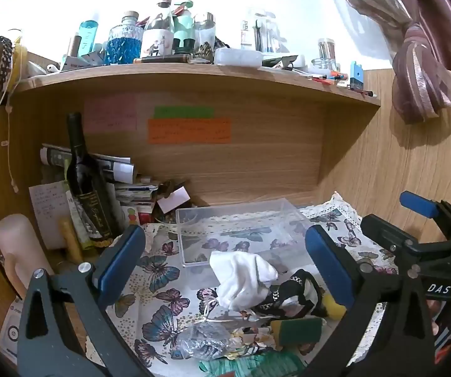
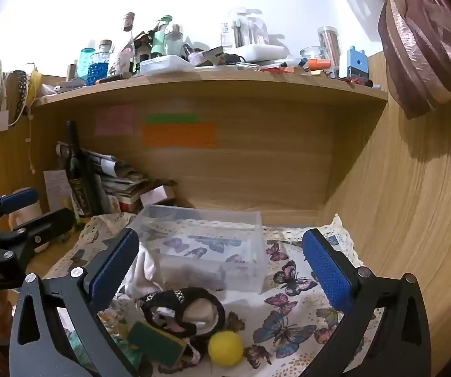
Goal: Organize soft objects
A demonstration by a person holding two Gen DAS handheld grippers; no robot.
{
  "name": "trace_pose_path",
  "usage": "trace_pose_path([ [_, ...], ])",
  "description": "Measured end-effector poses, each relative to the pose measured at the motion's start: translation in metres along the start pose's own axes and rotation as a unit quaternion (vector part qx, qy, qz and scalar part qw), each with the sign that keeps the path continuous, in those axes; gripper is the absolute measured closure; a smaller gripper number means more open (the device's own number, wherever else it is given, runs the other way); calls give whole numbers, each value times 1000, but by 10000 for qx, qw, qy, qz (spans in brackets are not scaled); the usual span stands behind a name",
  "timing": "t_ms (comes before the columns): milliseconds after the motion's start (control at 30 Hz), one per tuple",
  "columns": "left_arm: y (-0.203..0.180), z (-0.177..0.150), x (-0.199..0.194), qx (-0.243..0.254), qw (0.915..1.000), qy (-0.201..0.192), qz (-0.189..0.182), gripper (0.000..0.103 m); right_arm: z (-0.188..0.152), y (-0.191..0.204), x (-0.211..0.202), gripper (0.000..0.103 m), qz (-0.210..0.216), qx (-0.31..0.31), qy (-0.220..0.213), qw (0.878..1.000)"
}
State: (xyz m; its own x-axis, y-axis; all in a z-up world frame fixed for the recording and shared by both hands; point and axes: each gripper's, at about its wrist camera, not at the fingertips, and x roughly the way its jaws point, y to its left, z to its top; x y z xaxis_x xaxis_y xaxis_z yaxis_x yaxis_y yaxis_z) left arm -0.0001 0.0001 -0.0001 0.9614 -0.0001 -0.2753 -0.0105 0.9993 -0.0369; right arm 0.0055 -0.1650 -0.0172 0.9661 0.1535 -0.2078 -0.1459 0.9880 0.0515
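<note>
A clear plastic box (image 1: 241,229) (image 2: 206,248) stands on a butterfly-print cloth (image 1: 159,292) (image 2: 291,320). In front of it lie soft things: a white cloth (image 1: 241,279) (image 2: 140,270), a black fabric piece (image 1: 291,295) (image 2: 181,311), a green-and-yellow sponge (image 1: 297,330) (image 2: 156,342), a yellow ball (image 2: 225,347) (image 1: 332,306), a silvery pouch (image 1: 203,342) and green fabric (image 1: 257,366). My left gripper (image 1: 222,260) is open above the white cloth. My right gripper (image 2: 222,267) is open above the pile, near the box's front.
A dark wine bottle (image 1: 85,182) (image 2: 78,172), a pink cylinder (image 1: 18,245) and stacked papers (image 1: 131,194) crowd the back left. A cluttered wooden shelf (image 1: 194,75) (image 2: 209,84) hangs overhead. A wooden wall (image 2: 414,220) closes the right side.
</note>
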Motion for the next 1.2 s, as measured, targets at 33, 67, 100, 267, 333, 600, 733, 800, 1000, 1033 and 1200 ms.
trace_pose_path([
  [33,0,0,0,-19,10000,-11,-1,0,0,0,0,0,-20,1,-4,10000],
  [67,1,0,0,-19,10000,-5,-1,0,0,0,0,0,-33,3,-5,10000],
  [100,1,0,0,-20,10000,5,-10,0,0,-1,-1,0,-41,2,-7,10000],
  [267,3,2,0,-35,10000,31,-39,0,-3,7,-3,0,-79,32,-21,10000],
  [333,2,0,0,-21,10000,28,-47,0,-5,10,-6,0,-101,51,-29,9999],
  [600,-1,-1,0,24,10000,49,-70,0,-4,5,-5,0,16,100,37,9999],
  [733,-1,0,-1,36,10000,13,-63,0,-3,5,-5,0,20,97,41,9999],
  [800,-1,1,-1,31,10000,6,-69,0,-3,5,-5,0,27,94,37,9999],
  [1000,0,1,-4,18,10000,-24,-59,0,-2,9,-7,0,38,68,14,10000],
  [1033,0,1,-4,24,10000,-25,-55,0,-1,10,-7,0,41,67,12,10000],
  [1200,0,2,-4,21,10000,-30,-53,0,-1,11,-7,0,44,67,12,10000],
])
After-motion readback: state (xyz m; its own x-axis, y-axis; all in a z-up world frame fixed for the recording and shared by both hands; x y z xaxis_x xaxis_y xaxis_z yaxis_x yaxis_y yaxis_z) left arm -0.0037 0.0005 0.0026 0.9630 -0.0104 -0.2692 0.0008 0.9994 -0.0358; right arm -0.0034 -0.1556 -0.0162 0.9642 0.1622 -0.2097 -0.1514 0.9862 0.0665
